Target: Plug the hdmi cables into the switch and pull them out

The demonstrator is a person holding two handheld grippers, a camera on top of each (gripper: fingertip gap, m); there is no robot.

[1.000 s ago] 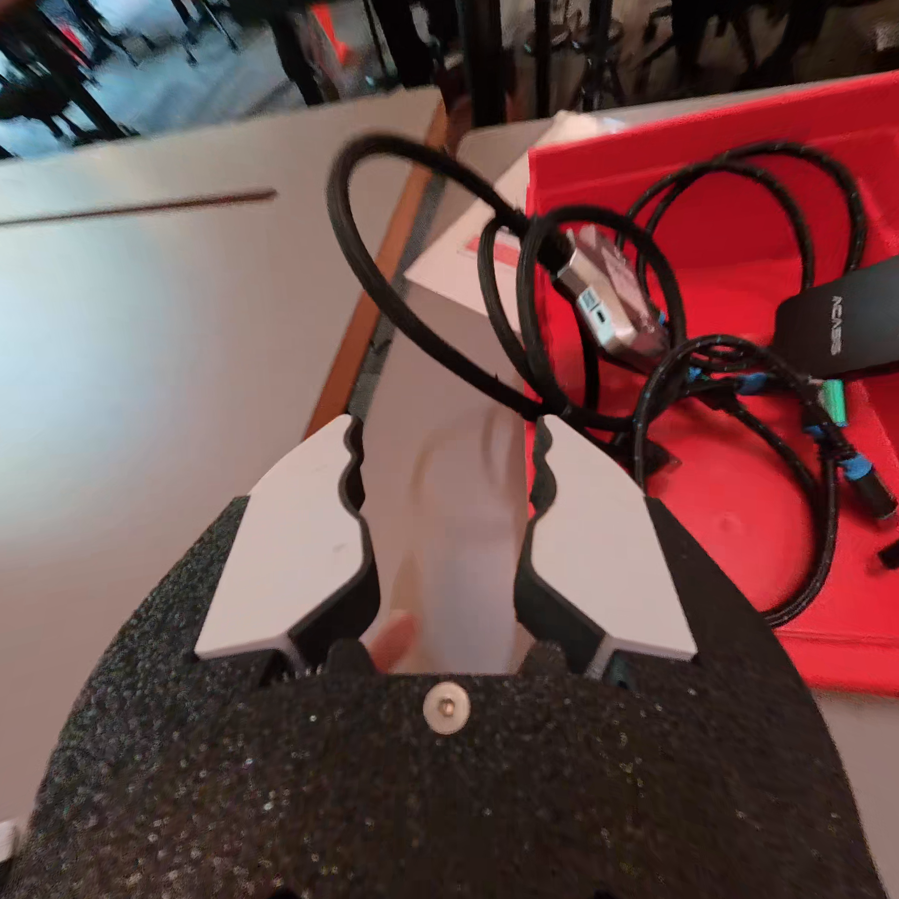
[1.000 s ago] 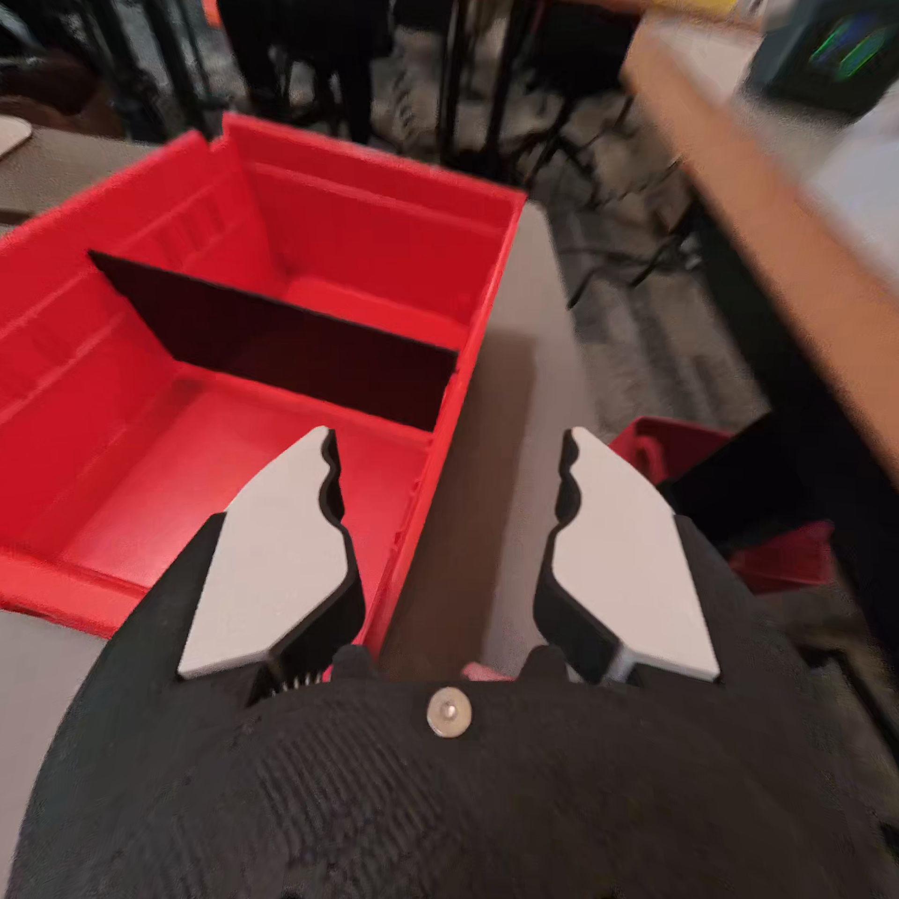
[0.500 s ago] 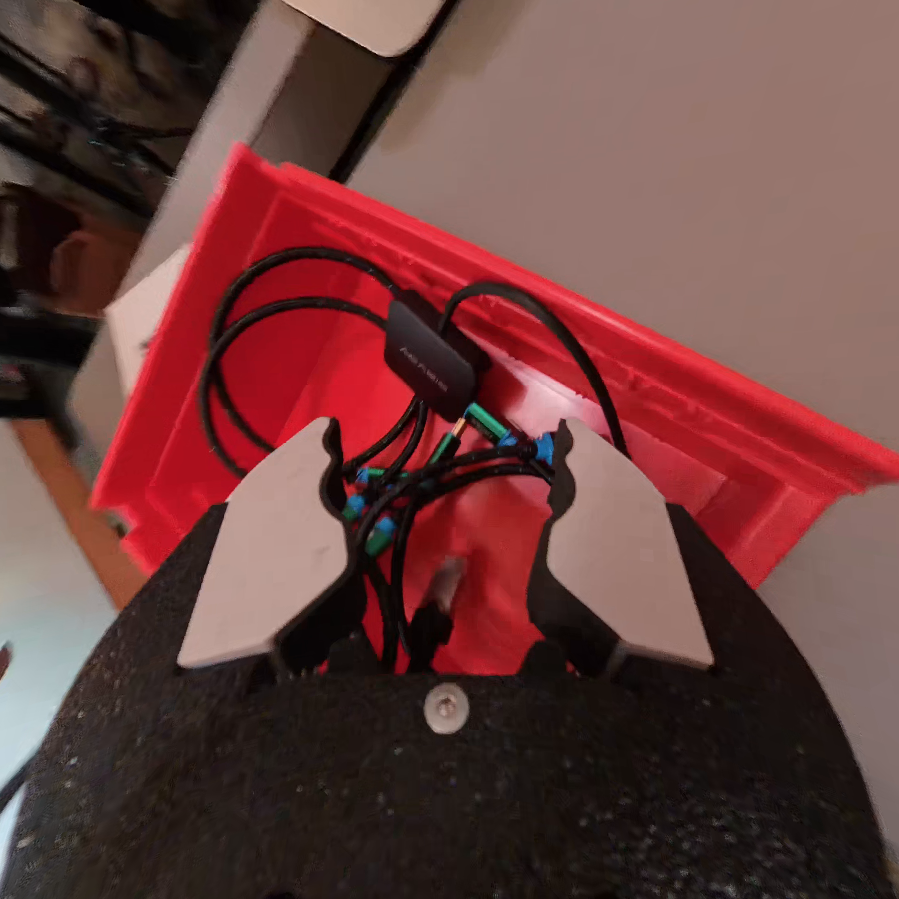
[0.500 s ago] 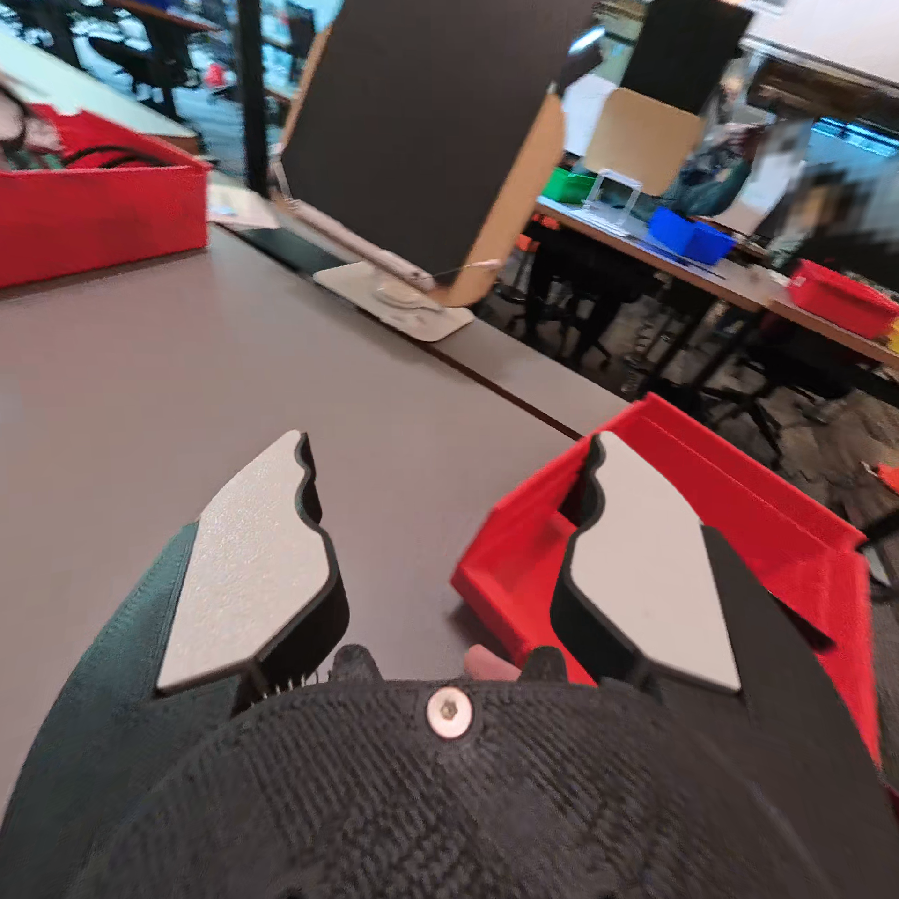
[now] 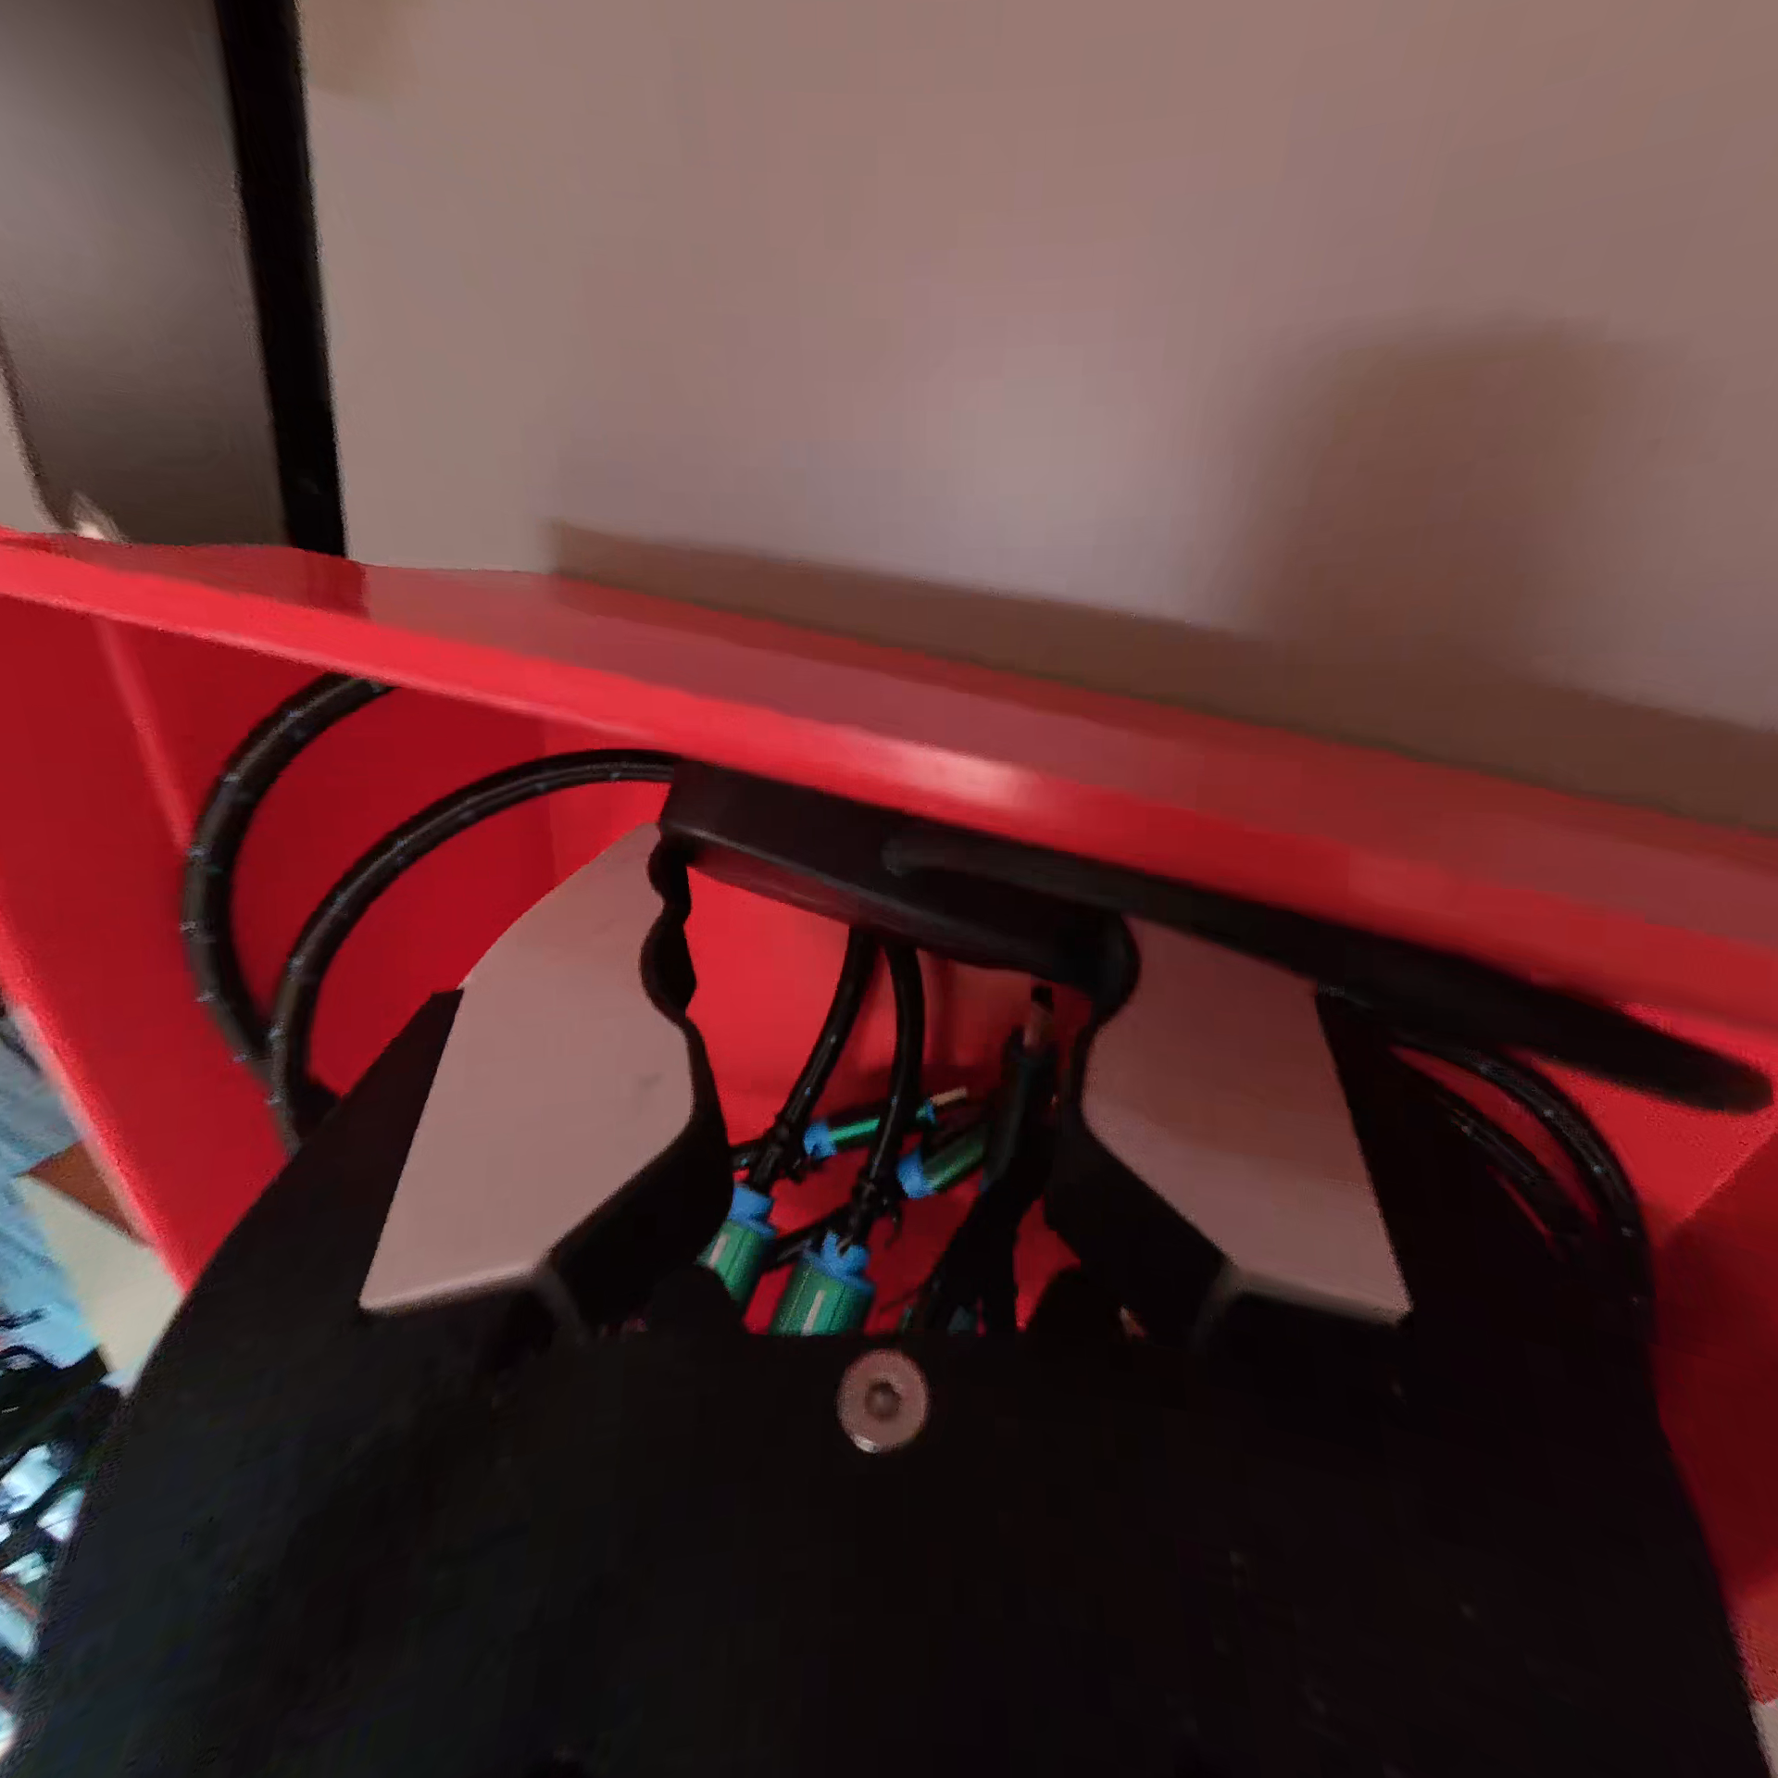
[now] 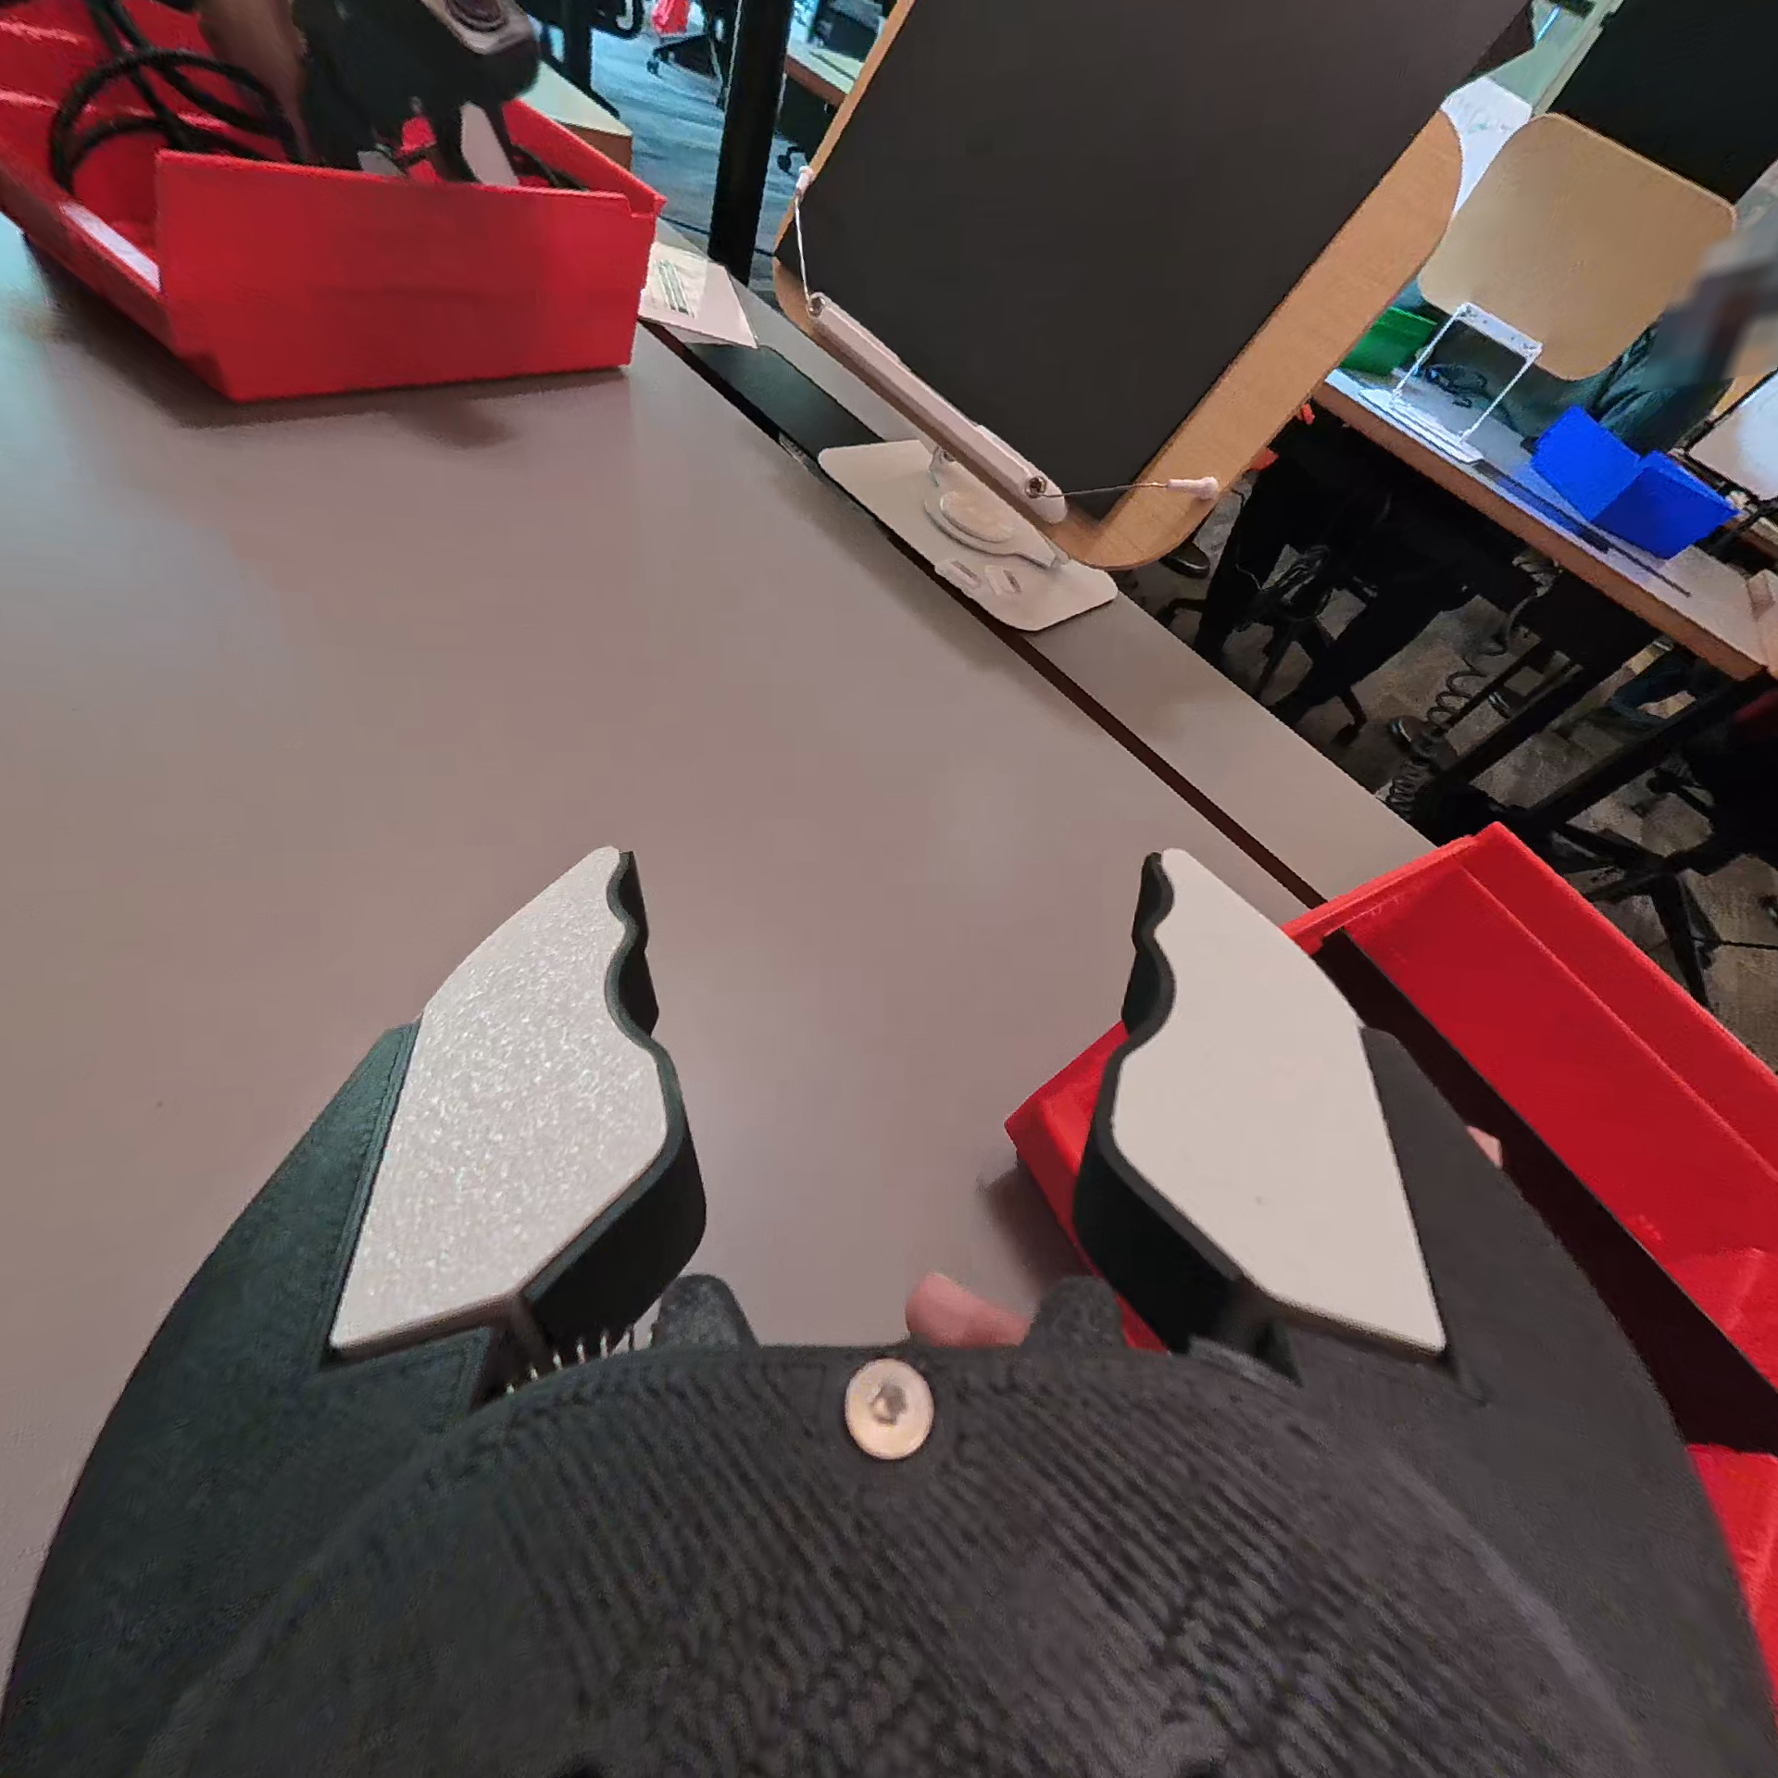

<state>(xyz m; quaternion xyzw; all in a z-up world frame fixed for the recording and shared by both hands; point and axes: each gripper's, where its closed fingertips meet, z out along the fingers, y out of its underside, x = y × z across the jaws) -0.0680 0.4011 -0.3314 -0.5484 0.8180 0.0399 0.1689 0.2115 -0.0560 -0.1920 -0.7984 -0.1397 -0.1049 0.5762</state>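
Red bin (image 5: 866,693) walls corral the switch (image 5: 866,866) and cables (image 5: 317,924), so the left gripper (image 5: 890,962) dips in, jaws apart, while the right gripper (image 6: 890,924) waits over the desk (image 6: 385,673), jaws apart.

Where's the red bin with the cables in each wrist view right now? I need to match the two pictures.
Left wrist view: the red bin fills the middle, its rim crossing the frame, cables between the open left gripper.
Right wrist view: top left corner, far across the table.
Shared landmark: the grey table.
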